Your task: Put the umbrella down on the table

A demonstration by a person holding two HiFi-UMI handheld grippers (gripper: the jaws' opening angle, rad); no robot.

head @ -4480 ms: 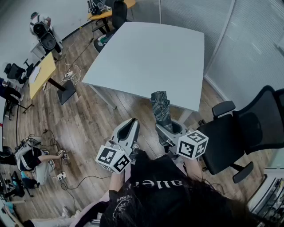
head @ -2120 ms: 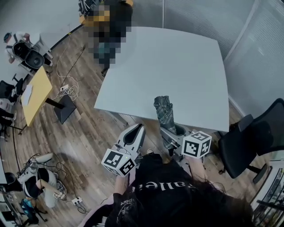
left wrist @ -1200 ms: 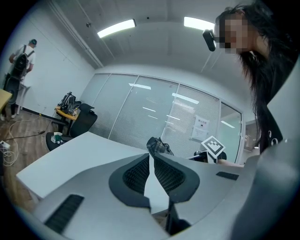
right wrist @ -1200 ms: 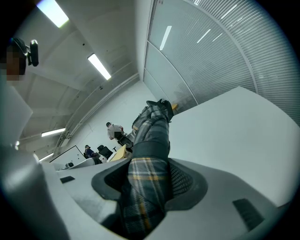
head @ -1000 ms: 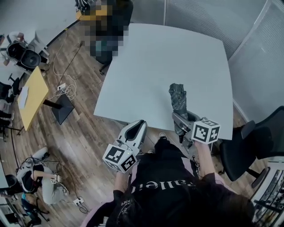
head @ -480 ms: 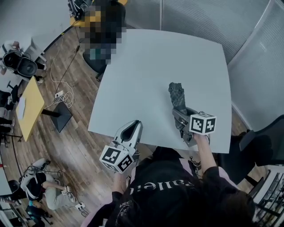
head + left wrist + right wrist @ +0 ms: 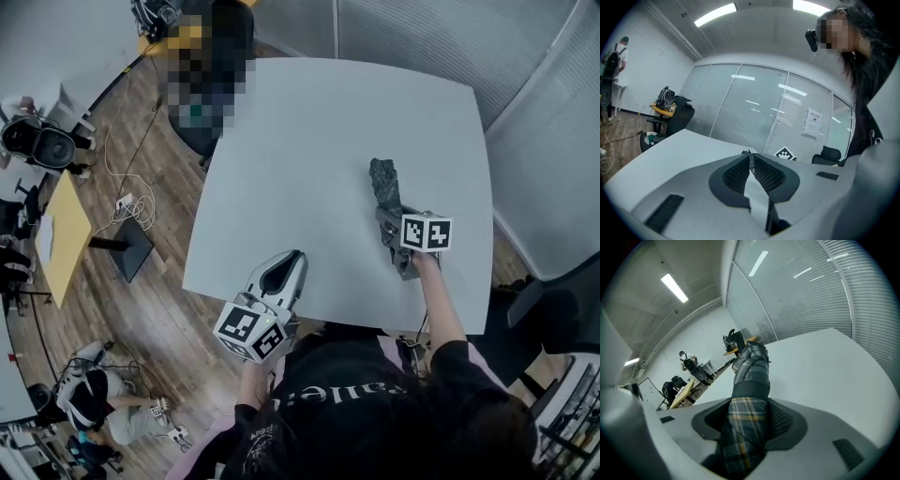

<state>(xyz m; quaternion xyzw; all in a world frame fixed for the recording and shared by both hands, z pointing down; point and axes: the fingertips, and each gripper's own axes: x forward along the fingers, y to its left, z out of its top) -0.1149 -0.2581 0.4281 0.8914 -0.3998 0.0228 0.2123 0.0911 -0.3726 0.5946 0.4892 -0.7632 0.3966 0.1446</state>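
Observation:
A folded grey plaid umbrella (image 7: 383, 182) sticks out ahead of my right gripper (image 7: 388, 216), which is shut on its lower part over the right half of the white table (image 7: 309, 131). In the right gripper view the umbrella (image 7: 751, 371) runs up between the two pads and slants over the tabletop. I cannot tell whether its tip touches the table. My left gripper (image 7: 287, 262) hangs at the table's near edge, its jaws shut with nothing between them (image 7: 750, 154).
A black office chair (image 7: 562, 309) stands to the right of the table. Glass partitions (image 7: 525, 56) close off the far and right sides. A yellow desk (image 7: 58, 234), cables and seated people are on the wooden floor at the left.
The person has stepped up to the table. My right gripper has carried the umbrella forward and lower, out over the tabletop. The left gripper has come to the table's near edge.

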